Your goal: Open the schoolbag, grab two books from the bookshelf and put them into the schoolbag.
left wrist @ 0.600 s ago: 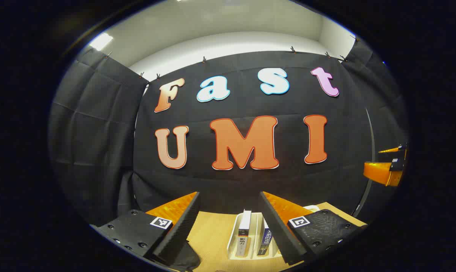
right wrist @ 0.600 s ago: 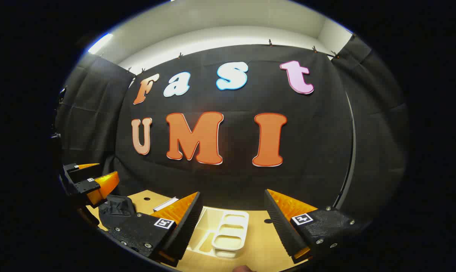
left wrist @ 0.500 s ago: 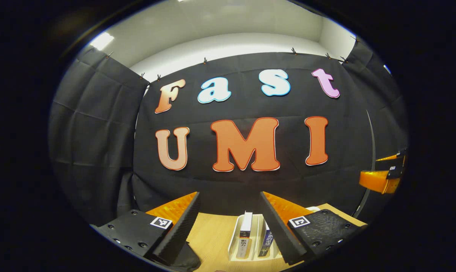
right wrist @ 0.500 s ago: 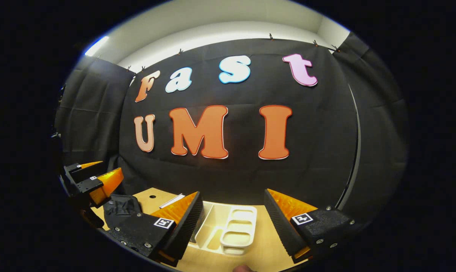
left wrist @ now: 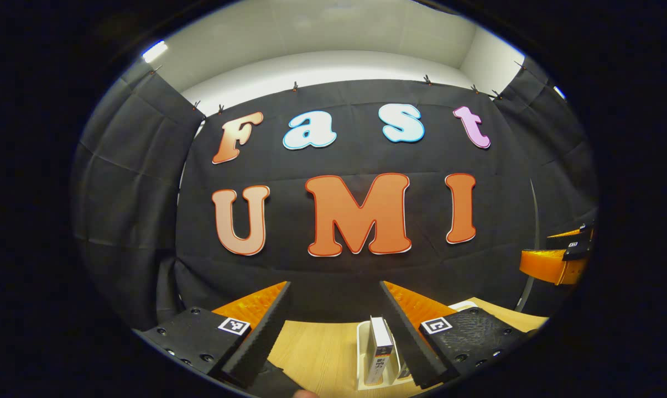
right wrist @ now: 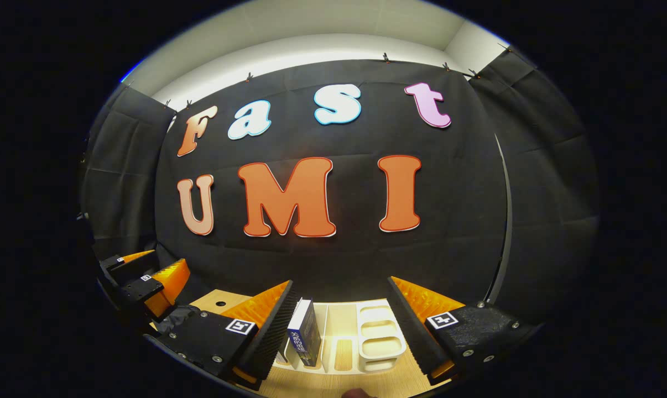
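On the wooden desk (left wrist: 317,354), toward its far edge by the black cloth wall:

Item 1. White bookshelf (right wrist: 339,331), a slotted tray. In the right gripper view it held one dark-covered book (right wrist: 306,334) upright in a left slot, with bare compartments to the right. In the left gripper view a white-spined book (left wrist: 379,351) stood upright in the bookshelf (left wrist: 362,354), just left of that gripper's right finger.

Item 2. Schoolbag (right wrist: 173,318), presumed: a dark fabric mass low at left in the right gripper view; whether it was open could not be told.

Item 3. Left gripper (left wrist: 333,309): fingers spread apart, holding nothing, raised above the desk.

Item 4. Right gripper (right wrist: 342,309): fingers likewise parted and empty, hovering near the bookshelf.

Risk: both books stood loosely in wide slots; a finger arriving off-centre would likely tip one over or shove the light tray along the desk. Both grippers converging on one shelf could also collide.

Change against 0.6 s prior: each gripper had swung so that the bookshelf sat more centrally between the right gripper's fingers; the dark-covered book had come into that view.
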Tool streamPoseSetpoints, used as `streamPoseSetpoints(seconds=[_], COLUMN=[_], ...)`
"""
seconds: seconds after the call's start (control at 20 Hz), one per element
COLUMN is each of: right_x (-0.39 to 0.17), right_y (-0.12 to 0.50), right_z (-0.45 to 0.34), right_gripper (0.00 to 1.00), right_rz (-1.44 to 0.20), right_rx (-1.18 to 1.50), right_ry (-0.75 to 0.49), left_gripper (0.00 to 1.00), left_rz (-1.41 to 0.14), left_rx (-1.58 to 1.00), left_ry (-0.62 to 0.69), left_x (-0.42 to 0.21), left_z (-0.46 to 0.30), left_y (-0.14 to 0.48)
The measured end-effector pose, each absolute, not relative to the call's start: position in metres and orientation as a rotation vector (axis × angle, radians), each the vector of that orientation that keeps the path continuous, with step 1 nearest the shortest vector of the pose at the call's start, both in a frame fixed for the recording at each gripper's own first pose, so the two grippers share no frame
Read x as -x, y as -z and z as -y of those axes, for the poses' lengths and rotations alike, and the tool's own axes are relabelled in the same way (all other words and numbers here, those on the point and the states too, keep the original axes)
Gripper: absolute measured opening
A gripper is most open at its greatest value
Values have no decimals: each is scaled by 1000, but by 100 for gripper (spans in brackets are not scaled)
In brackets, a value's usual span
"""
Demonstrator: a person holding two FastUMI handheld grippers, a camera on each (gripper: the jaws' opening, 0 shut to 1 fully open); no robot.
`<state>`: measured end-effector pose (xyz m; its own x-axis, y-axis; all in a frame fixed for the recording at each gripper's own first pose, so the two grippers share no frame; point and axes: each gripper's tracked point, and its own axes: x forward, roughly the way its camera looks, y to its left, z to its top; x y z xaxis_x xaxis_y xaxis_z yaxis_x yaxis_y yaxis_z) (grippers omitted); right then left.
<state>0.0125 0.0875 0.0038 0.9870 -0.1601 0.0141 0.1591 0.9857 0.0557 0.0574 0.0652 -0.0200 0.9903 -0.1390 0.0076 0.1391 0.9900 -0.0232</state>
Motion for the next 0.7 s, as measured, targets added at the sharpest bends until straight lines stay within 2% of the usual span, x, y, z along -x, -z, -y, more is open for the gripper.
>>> streamPoseSetpoints(seconds=[0.2, 0.25, 0.3, 0.35, 0.45, 0.5, 0.55, 0.7], right_x=[-15, -15, -15, -16, -18, -19, -19, -20], right_y=[2, 4, 5, 6, 6, 6, 6, 3], right_z=[-105, -107, -106, -106, -103, -104, -103, -97], right_gripper=[96, 96, 96, 96, 96, 96, 96, 96], right_rz=[5, 1, -2, -5, -7, -5, -4, 4], right_rx=[-19, -13, -4, 6, 25, 28, 30, 37], right_ry=[155, 148, 145, 145, 148, 141, 134, 140], left_gripper=[96, 99, 96, 99, 96, 99, 96, 96], left_rz=[20, 19, 9, -5, 0, 6, 8, 1], left_rx=[29, 18, 0, -12, 10, 18, 16, 17], left_ry=[173, 175, 168, 165, 168, 170, 165, 155], left_x=[-61, -62, -62, -62, -60, -60, -60, -63], left_z=[-66, -65, -66, -65, -61, -57, -57, -53], left_y=[20, 19, 22, 25, 24, 21, 21, 24])
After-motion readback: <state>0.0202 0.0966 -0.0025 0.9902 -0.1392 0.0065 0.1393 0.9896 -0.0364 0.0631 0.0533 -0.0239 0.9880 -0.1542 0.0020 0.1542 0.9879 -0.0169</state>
